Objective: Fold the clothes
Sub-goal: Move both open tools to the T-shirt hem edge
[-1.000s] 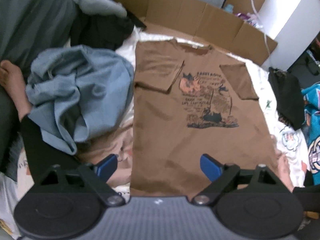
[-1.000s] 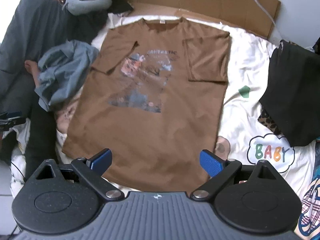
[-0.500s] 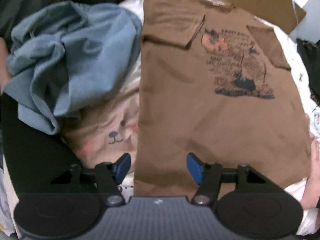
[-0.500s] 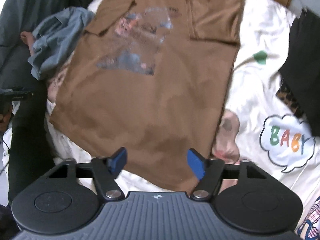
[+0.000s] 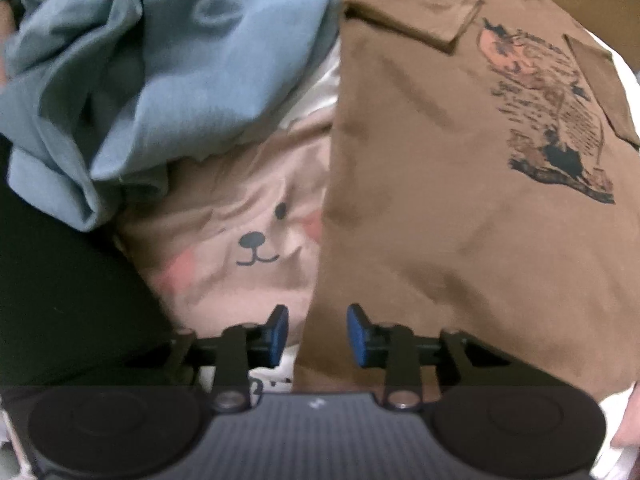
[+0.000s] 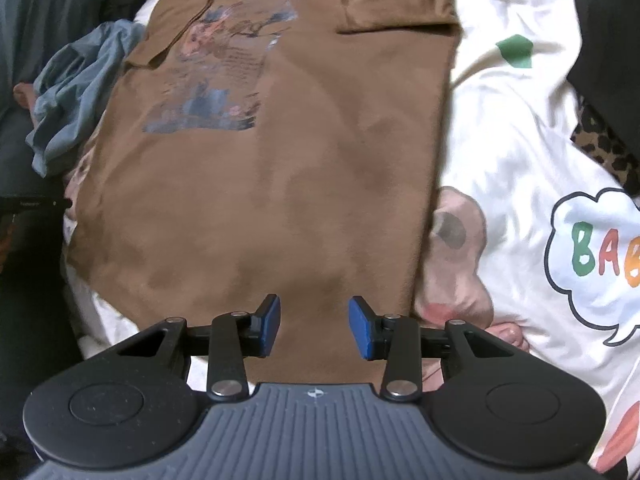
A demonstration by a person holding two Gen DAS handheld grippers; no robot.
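Lying flat on the bedsheet (image 6: 516, 128), the shirt (image 6: 288, 184) runs lengthwise away from both grippers, collar far, hem near, sleeves folded in. Left gripper (image 5: 317, 336) and right gripper (image 6: 314, 326) are closing over the hem's two corners, pads not yet pressing.

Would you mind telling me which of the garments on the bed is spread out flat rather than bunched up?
The brown T-shirt with the printed graphic lies flat, sleeves folded in; the blue garment beside it is a crumpled heap.
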